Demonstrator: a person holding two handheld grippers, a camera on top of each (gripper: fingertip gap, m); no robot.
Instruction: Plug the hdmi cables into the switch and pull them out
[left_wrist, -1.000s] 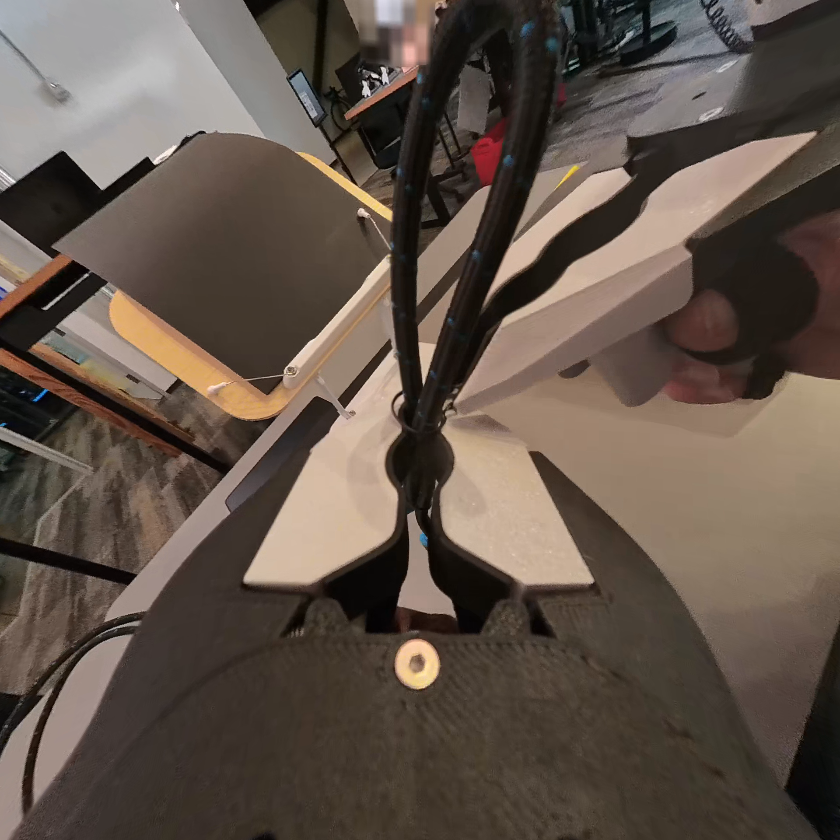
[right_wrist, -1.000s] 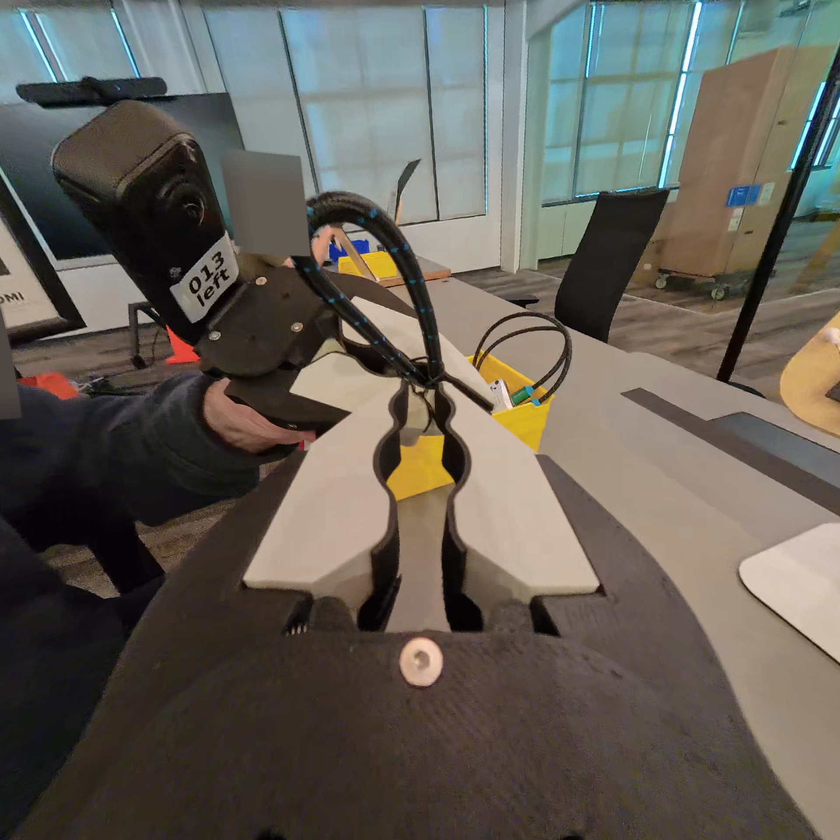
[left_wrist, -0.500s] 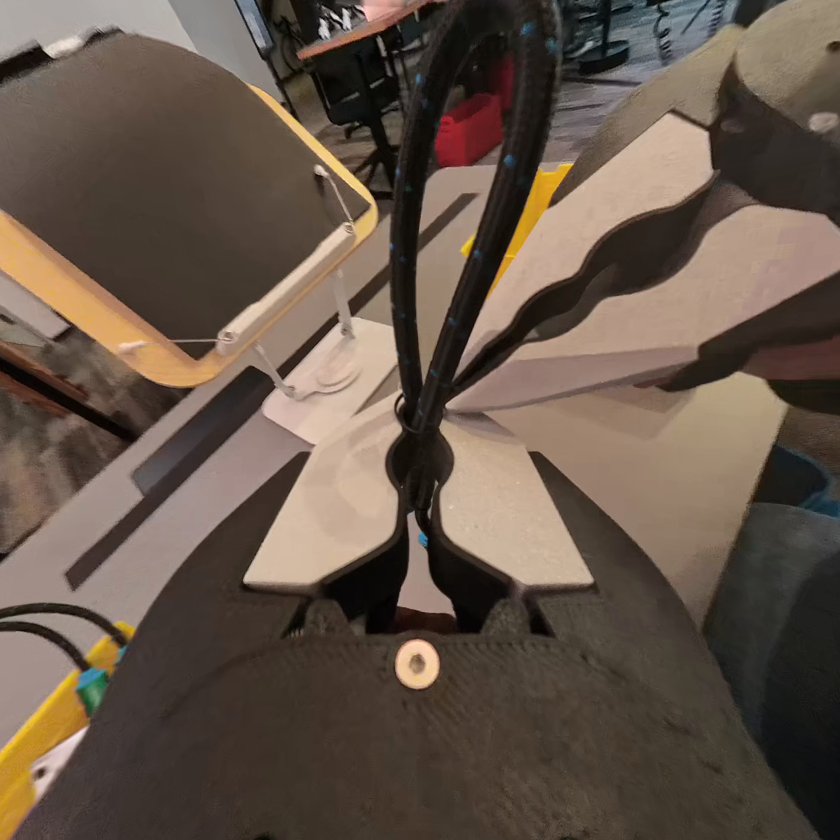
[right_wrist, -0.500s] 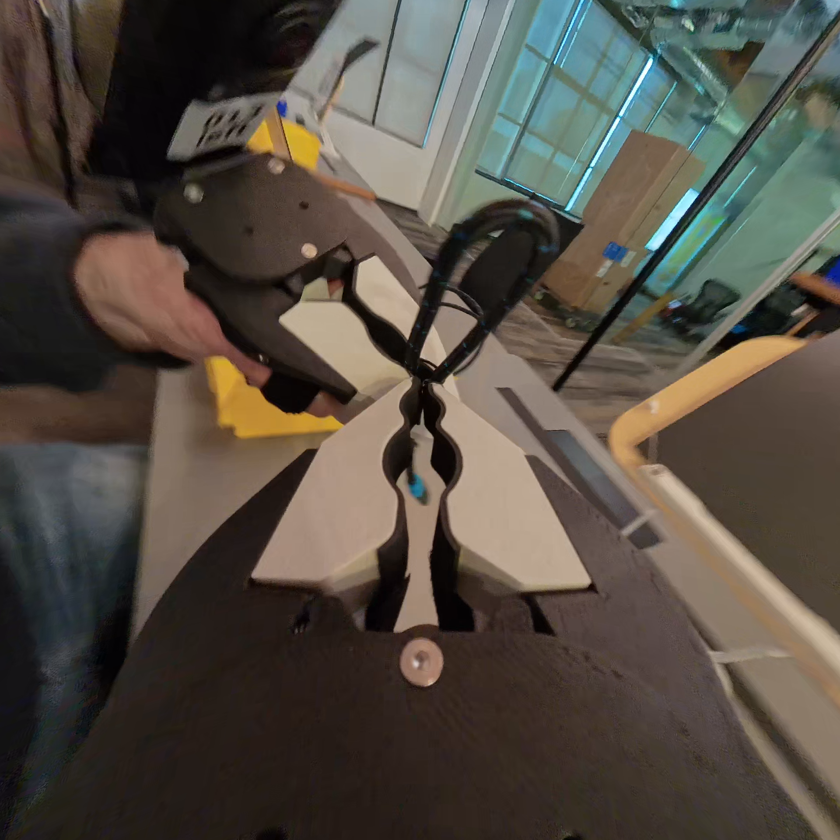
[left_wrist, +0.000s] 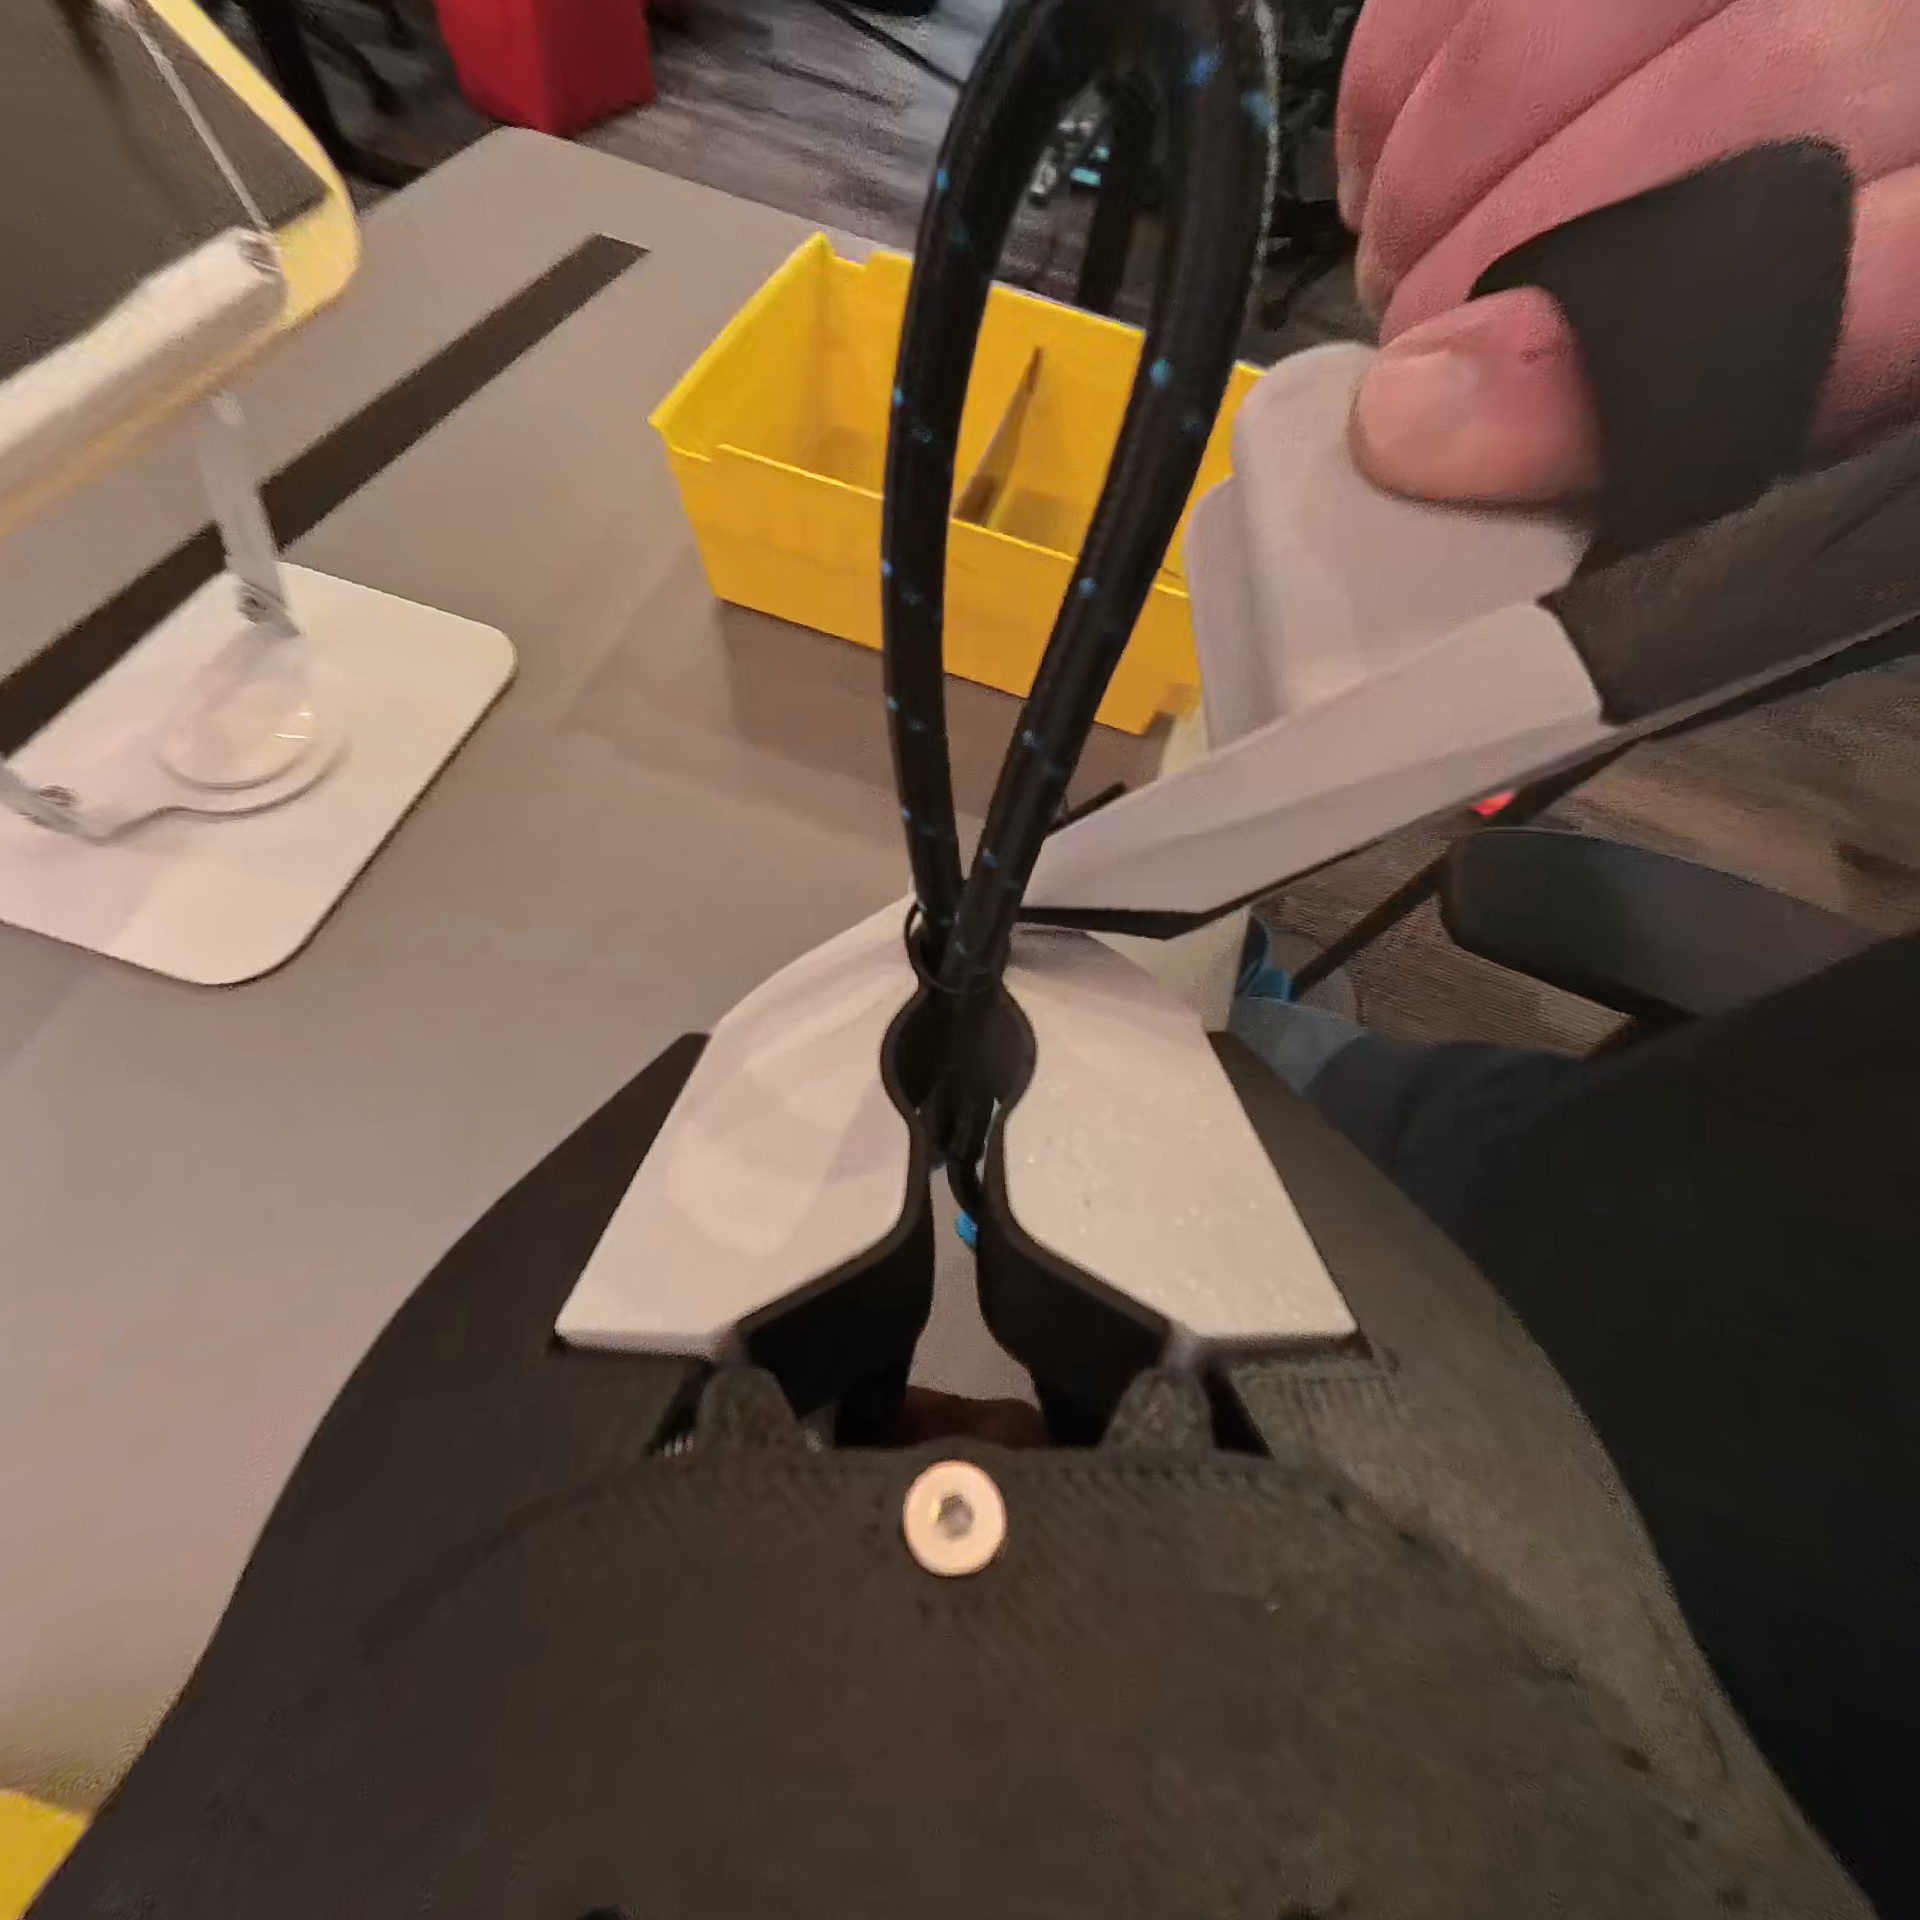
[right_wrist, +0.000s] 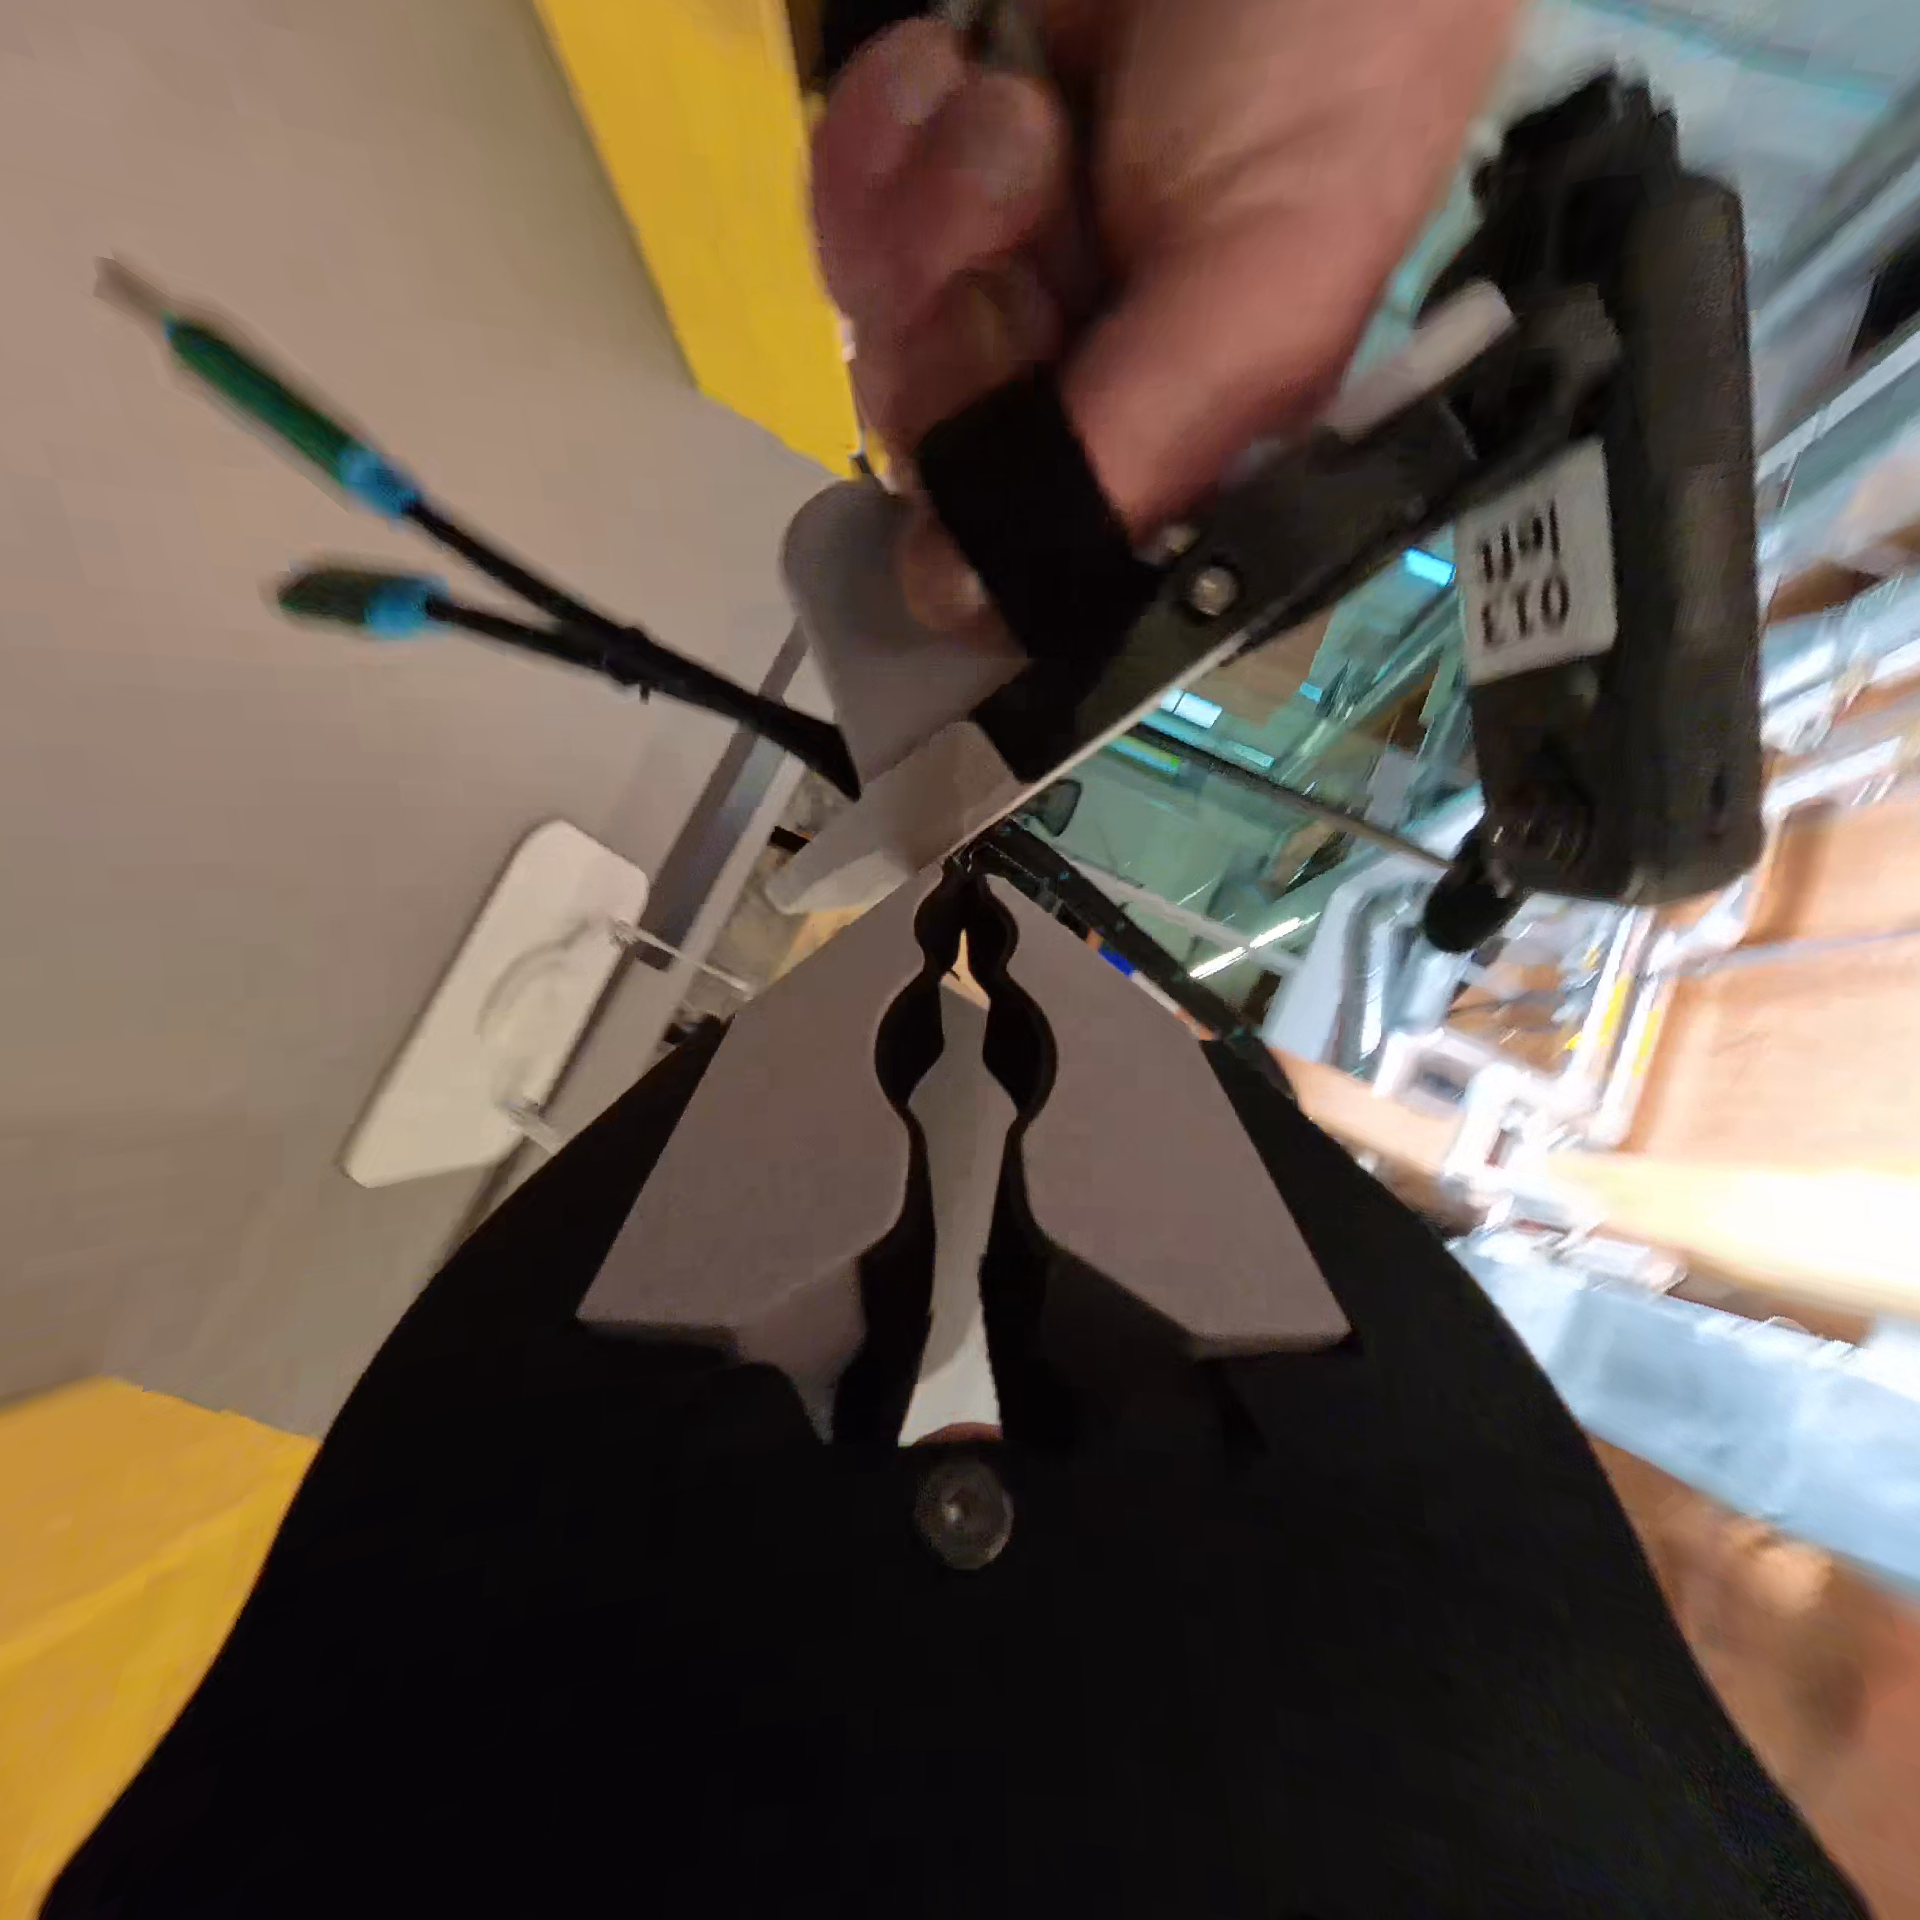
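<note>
Left wrist view: left gripper (left_wrist: 961, 1049) fingers clenched on the looped black braided HDMI cable with blue flecks (left_wrist: 914, 582), above the grey table (left_wrist: 468, 1039). Right gripper (right_wrist: 961, 909) tips pinch at the thin tie. Suggest bracing the bundle, pulling the tie gently. Switch not visible.

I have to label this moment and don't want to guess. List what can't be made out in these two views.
- Switch: in neither view.
- Top of the cable loop: cut off by the left wrist view's upper edge.
- Where the left gripper pinches the cable: hidden by its own fingers.
- Cable plugs: motion-blurred in the right wrist view.
- Right gripper: tips look closed at the cable tie, but blur hides the grip.
- Yellow bin: far part hidden behind cable and hand.
</note>
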